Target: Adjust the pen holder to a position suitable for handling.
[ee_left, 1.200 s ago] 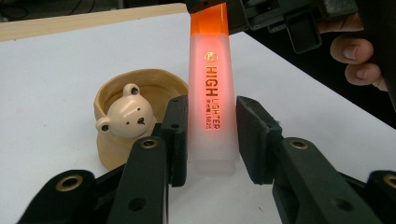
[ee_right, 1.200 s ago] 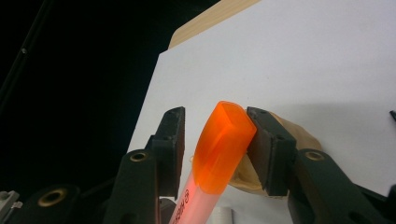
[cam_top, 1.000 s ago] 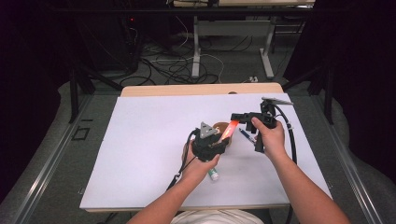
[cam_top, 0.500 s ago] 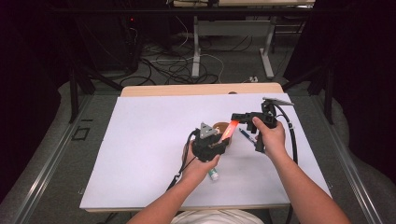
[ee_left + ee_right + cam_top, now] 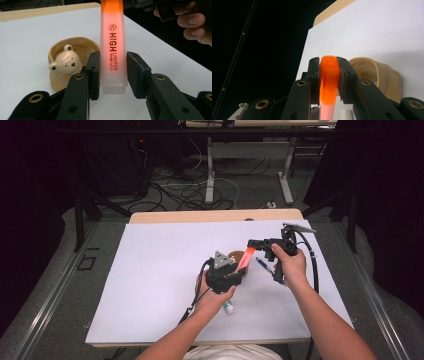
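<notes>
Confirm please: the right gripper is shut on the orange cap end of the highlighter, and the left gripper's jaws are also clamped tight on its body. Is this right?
Not quite. In the left gripper view the left gripper is open: its jaws flank the highlighter, with a gap on the right-hand side. The right gripper is indeed shut on the orange cap end, as the right gripper view shows.

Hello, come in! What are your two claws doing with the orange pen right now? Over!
Right gripper shut on highlighter cap end. Left gripper open around its body, one pad touching. Bear cup close beside, not blocking.
</notes>
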